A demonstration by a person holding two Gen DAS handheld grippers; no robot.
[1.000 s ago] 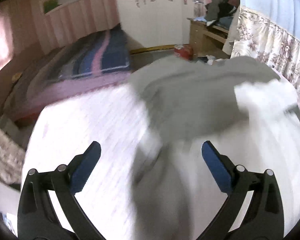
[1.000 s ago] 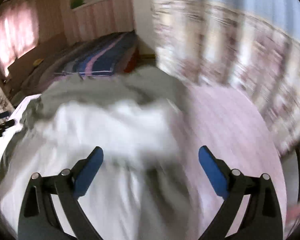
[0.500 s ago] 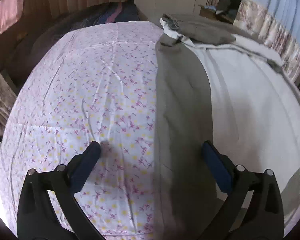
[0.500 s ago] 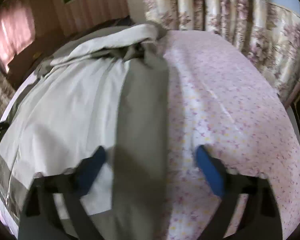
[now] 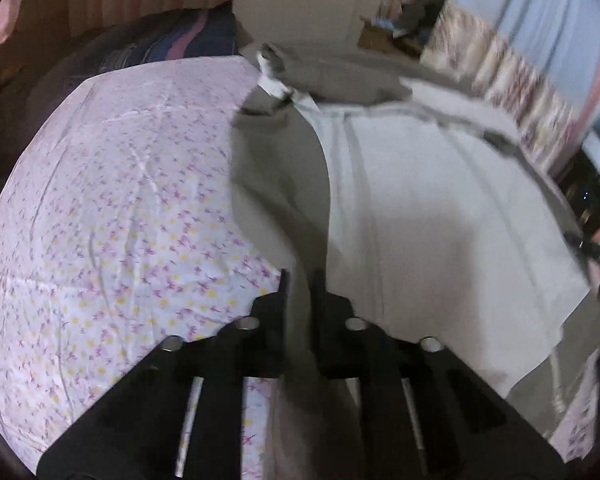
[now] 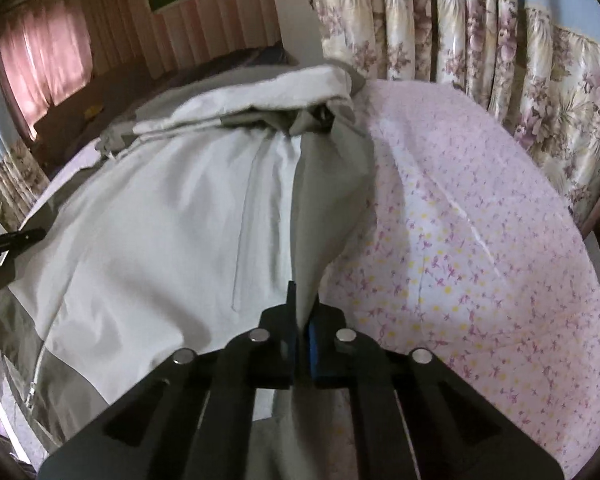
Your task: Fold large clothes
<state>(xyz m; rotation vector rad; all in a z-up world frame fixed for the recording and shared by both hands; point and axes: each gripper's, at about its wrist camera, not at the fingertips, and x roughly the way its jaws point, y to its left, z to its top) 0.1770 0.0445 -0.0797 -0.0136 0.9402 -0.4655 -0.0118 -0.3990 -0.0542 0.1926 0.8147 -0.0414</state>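
A large white and grey jacket (image 5: 420, 200) lies spread on a bed with a pink floral sheet (image 5: 120, 220). My left gripper (image 5: 300, 280) is shut on the jacket's grey left sleeve (image 5: 276, 176), which runs away from the jaws. In the right wrist view the jacket (image 6: 160, 220) fills the left half. My right gripper (image 6: 303, 300) is shut on its grey right sleeve (image 6: 328, 200), pulled up into a taut ridge over the sheet (image 6: 480, 260). The collar end is bunched at the far side (image 6: 300, 112).
Floral curtains (image 6: 500, 40) hang close behind the bed on the right. A second bed with a striped dark cover (image 5: 160, 44) stands beyond. A cluttered wooden desk (image 5: 392, 28) is at the back. The other gripper shows at the left edge of the right wrist view (image 6: 4, 236).
Both grippers were open half a second ago over the sleeves. Now both have closed on the grey sleeves, and the right one has lifted its sleeve slightly.
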